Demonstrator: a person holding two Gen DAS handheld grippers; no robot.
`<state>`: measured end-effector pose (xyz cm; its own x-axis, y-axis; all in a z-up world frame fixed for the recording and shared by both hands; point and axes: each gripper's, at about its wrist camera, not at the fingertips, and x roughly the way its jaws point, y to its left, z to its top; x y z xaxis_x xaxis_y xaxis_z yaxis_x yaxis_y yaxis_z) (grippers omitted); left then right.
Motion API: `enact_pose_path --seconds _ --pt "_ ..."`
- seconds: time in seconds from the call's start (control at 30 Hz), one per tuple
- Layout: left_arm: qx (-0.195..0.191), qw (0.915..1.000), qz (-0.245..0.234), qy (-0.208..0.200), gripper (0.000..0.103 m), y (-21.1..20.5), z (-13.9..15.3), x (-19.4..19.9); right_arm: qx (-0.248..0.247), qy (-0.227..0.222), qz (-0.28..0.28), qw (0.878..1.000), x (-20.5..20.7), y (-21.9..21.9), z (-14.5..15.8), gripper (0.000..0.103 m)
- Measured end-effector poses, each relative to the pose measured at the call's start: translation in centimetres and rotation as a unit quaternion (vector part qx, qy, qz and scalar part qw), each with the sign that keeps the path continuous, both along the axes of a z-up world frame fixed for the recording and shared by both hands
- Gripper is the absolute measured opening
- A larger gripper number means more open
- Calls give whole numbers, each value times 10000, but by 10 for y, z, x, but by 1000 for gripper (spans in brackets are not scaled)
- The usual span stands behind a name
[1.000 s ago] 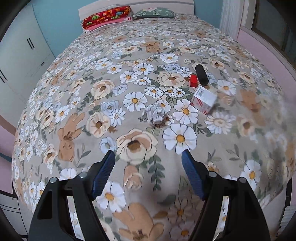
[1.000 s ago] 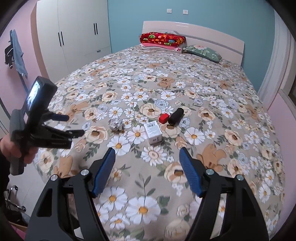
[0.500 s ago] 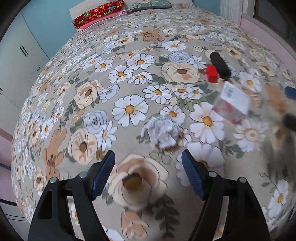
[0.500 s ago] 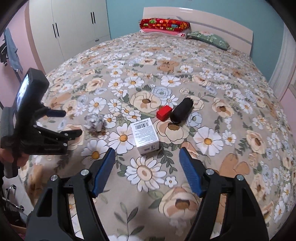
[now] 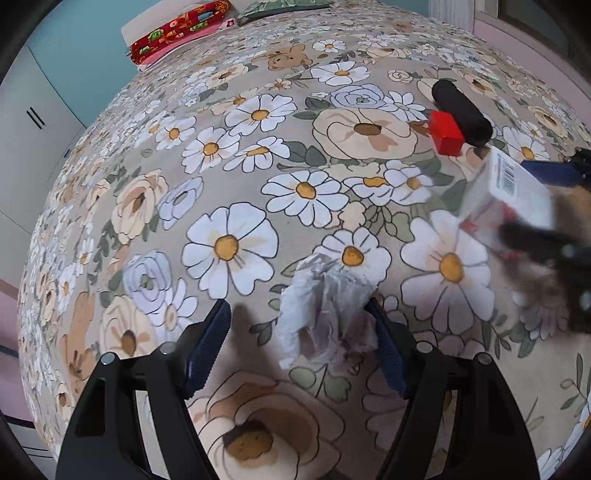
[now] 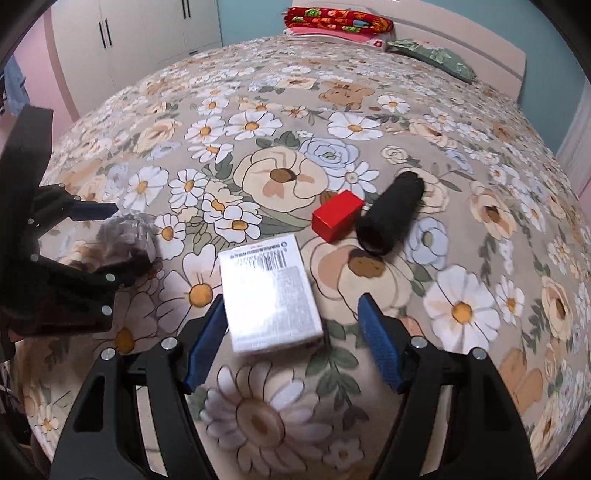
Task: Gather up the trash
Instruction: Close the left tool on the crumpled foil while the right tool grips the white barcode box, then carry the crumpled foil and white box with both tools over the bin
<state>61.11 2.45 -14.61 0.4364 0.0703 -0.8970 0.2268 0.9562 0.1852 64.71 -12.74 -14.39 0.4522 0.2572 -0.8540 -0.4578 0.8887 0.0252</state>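
Note:
A crumpled white paper ball [image 5: 325, 314] lies on the floral bedspread between the open jaws of my left gripper [image 5: 299, 332], close to the right finger. It also shows blurred in the right wrist view [image 6: 123, 230]. A white carton with a barcode [image 6: 269, 291] lies between the open jaws of my right gripper [image 6: 293, 332], nearer its left finger; it also shows in the left wrist view [image 5: 506, 192]. A small red box [image 6: 336, 216] and a black cylinder [image 6: 391, 216] lie just beyond the carton. Neither gripper is closed on anything.
The bed [image 6: 258, 122] fills both views, with a red patterned pillow [image 6: 336, 20] and a green one [image 6: 432, 59] at the headboard. White wardrobes [image 6: 147, 40] stand left of the bed. The left gripper's body [image 6: 44, 273] sits left of the carton.
Both grippers have moved forward and down toward the bed. The paper ball now sits between the left jaws and the carton between the right jaws.

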Motion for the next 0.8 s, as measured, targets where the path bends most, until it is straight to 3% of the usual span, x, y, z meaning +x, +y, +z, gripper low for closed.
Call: enact_pose_path --seconds 0.07,0.17,0.2,0.23,0.5,0.8 --pt "-177 9998 0 31 59 1 -2 3 -12 10 54 10000 3 4 -4 71" --pt "-265 9996 45 51 40 -2 0 6 -2 58 111 9999 9 9 -8 57" --pt "-273 9996 73 46 39 -3 0 7 -1 80 118 9999 10 10 -9 47" --pt "-270 9996 107 32 37 -4 0 7 -9 105 124 9999 12 12 -10 44" --pt "-231 9994 249 -4 33 -2 7 -1 21 -6 36 10000 4 11 -4 44" --pt "-418 9983 393 -131 32 3 50 -29 116 -234 -85 9996 -34 -5 47 44"
